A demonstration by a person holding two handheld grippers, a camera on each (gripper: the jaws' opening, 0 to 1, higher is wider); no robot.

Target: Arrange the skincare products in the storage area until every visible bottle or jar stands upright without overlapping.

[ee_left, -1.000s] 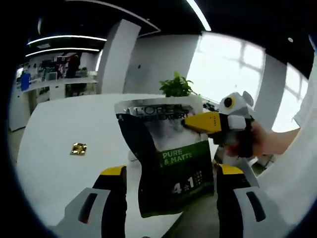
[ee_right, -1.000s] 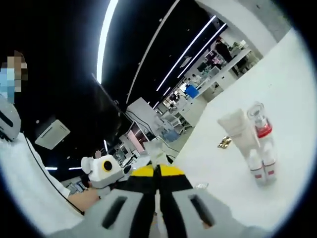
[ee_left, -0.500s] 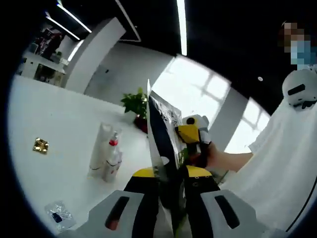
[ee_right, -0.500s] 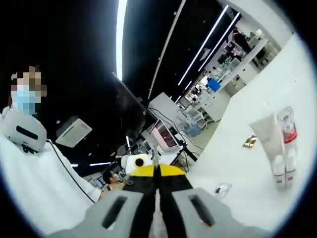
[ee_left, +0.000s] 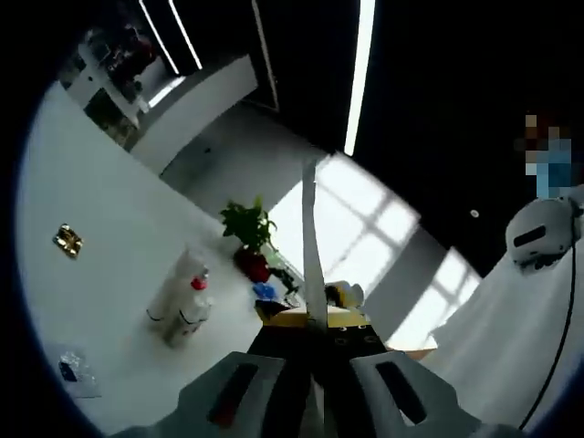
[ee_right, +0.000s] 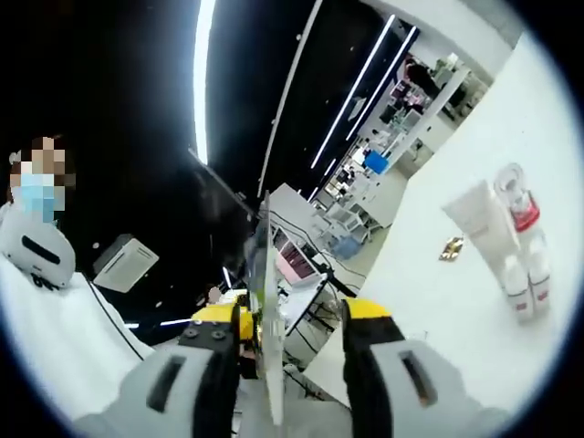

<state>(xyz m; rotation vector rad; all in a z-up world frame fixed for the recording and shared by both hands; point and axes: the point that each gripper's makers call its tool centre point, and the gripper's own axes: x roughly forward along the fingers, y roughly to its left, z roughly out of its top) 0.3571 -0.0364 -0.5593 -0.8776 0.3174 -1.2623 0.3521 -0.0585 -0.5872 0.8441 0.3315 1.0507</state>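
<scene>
The pouch [ee_left: 308, 239] is clamped edge-on in the left claw [ee_left: 310, 339]; the right claw [ee_right: 290, 315] is spread around it, so it could slip and drop.

Left gripper view: pouch [ee_left: 310, 237] edge-on between jaws. Tube [ee_left: 172, 290] and pump bottle [ee_left: 192, 306] side by side, touching, upright on table [ee_left: 82, 182]. Foil square [ee_left: 66, 240] well apart; sachet [ee_left: 73, 372] nearer camera; plant [ee_left: 246, 228] behind bottles.

White, red and gold on a white table

White tube [ee_right: 481, 228] and red-collared clear bottle [ee_right: 522, 237] stand on the white table [ee_right: 511, 119]; a gold wrapper [ee_left: 67, 240] lies near its edge; grippers show yellow tips.
</scene>
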